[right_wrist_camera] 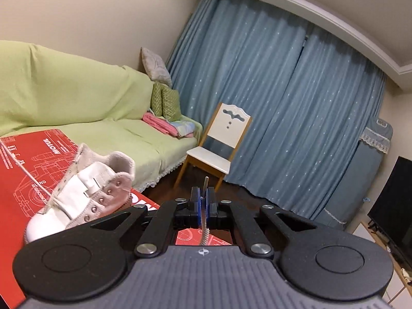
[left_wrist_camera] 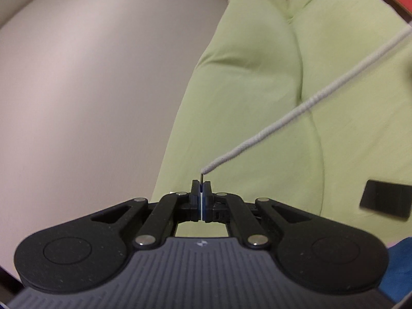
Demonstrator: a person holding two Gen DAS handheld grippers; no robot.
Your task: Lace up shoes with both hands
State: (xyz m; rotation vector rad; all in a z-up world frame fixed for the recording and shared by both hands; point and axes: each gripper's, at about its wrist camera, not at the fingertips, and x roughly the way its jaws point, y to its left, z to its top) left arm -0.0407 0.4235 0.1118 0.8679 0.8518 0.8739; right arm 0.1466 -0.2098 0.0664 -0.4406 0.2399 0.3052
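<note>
- Your left gripper (left_wrist_camera: 201, 188) is clamped tight on the thin tip of the lace (left_wrist_camera: 309, 100); gripping the stiff tip gives you the part that threads through an eyelet.
- From that tip the lace runs taut up and off to the right edge of the view, over the green sofa cover (left_wrist_camera: 244, 77) (the pull looks meant to draw slack through).
- Your right gripper (right_wrist_camera: 203, 198) is pinched on the other lace end (right_wrist_camera: 205, 221), its tip poking out above the pads and the cord trailing below.
- The shoe (right_wrist_camera: 77, 190) sits low left of that gripper on the red box (right_wrist_camera: 31, 180), toe toward the camera, one lace strand stretched off to the left.
- Most side eyelets (right_wrist_camera: 101, 200) look empty, so I judge the lacing barely begun.
</note>
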